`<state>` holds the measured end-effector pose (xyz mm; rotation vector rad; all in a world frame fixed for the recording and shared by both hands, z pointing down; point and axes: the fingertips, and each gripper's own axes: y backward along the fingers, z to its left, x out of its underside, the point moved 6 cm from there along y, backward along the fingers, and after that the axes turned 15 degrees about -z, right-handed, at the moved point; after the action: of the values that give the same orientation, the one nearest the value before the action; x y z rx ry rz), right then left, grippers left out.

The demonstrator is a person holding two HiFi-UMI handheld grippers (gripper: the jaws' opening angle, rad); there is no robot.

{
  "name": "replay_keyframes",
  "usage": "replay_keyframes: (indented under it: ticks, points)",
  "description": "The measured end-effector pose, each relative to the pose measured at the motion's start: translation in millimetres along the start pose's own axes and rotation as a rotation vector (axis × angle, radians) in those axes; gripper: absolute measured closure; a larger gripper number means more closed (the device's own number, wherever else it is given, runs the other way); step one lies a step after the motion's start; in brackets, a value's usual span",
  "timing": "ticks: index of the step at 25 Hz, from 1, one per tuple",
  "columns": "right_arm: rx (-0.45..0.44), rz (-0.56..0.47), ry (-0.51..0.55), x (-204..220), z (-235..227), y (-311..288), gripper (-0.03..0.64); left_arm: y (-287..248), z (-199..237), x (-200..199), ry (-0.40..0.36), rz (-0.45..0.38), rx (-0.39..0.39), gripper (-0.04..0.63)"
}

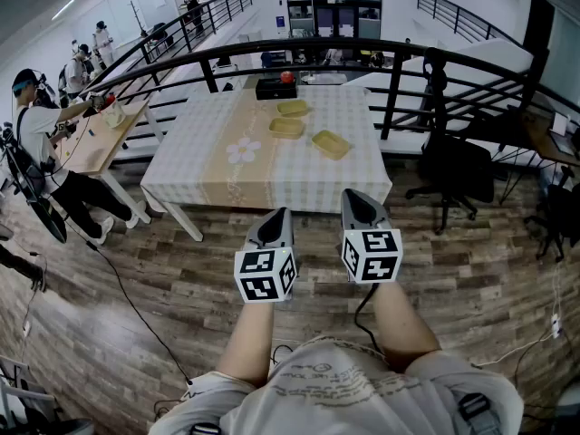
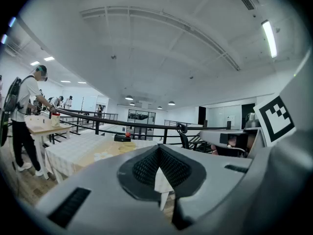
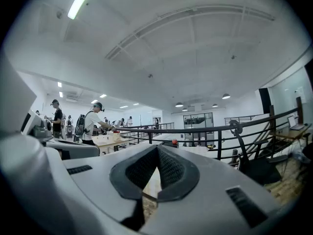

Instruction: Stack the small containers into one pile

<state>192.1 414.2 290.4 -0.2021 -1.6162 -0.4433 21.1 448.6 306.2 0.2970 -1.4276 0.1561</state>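
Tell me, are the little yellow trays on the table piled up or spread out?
Spread out. The far tray, the middle tray and the near tray each lie singly on the table, none on another.

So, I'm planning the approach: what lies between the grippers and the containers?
Head view: from the left gripper and right gripper, just wood floor, then the table's cloth up to the containers.

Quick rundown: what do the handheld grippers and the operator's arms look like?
Left gripper and right gripper match: light grey tapered shells, fingers lined with black textured pads, a white cube with black square markers on each. Black cable under the right one. Pale printed short-sleeved T-shirt.
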Motion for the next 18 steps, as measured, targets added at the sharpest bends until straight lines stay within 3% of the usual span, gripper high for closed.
replay_keyframes:
  ticks: [8,18]
  points:
    - [-0.019,-0.011,0.002,2,-17,9,0.615,-2,-20,3,-0.004,0.001,-0.032,0.592]
    - [-0.102,-0.014,-0.037,10,-36,20,0.615,-8,-51,12,-0.021,0.006,-0.064,0.592]
